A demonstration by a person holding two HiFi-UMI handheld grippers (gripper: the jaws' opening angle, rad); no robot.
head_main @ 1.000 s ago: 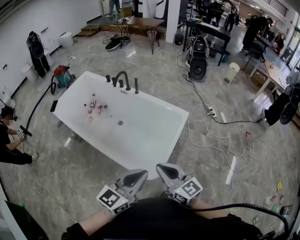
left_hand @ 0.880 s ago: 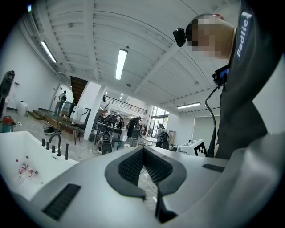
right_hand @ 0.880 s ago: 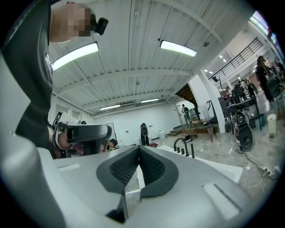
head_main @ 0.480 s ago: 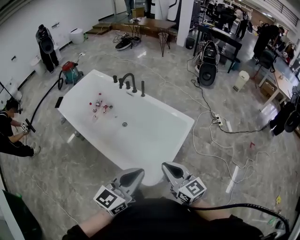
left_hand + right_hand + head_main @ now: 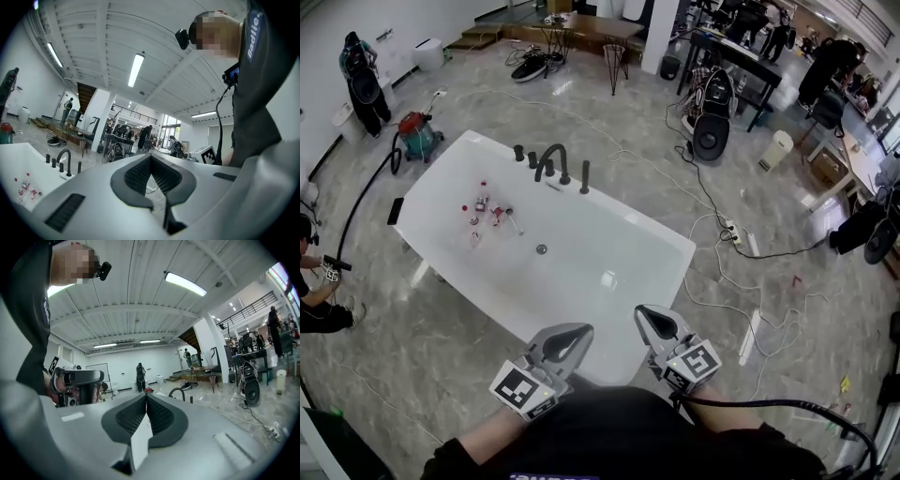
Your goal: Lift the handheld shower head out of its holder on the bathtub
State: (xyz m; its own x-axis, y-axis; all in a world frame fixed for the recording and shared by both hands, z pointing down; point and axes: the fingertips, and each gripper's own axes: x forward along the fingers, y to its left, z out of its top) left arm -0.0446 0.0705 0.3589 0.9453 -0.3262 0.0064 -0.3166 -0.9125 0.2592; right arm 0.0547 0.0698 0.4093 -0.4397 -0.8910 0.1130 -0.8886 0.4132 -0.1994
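Observation:
The white bathtub [image 5: 628,214] fills the middle of the head view. On its far rim stands a black faucet set [image 5: 548,161], and the slim black handheld shower head [image 5: 584,176] rises upright in its holder at the set's right end. My left gripper [image 5: 567,339] and right gripper [image 5: 654,321] hover side by side at the tub's near end, far from the faucet, both shut and holding nothing. In the left gripper view the shut tip [image 5: 151,156] points level, with the shower head [image 5: 79,167] small at the left. In the right gripper view the faucet [image 5: 177,392] shows just past the shut tip [image 5: 146,395].
Several small red and white items [image 5: 485,208] lie in the tub near the drain [image 5: 542,248]. A red vacuum [image 5: 417,136] with a black hose stands left of the tub. White cables [image 5: 722,272] run over the floor at right. A person [image 5: 311,295] crouches at far left.
Both grippers and the head have moved forward toward the bathtub, and the tips now reach its near rim. Both jaws have stayed shut.

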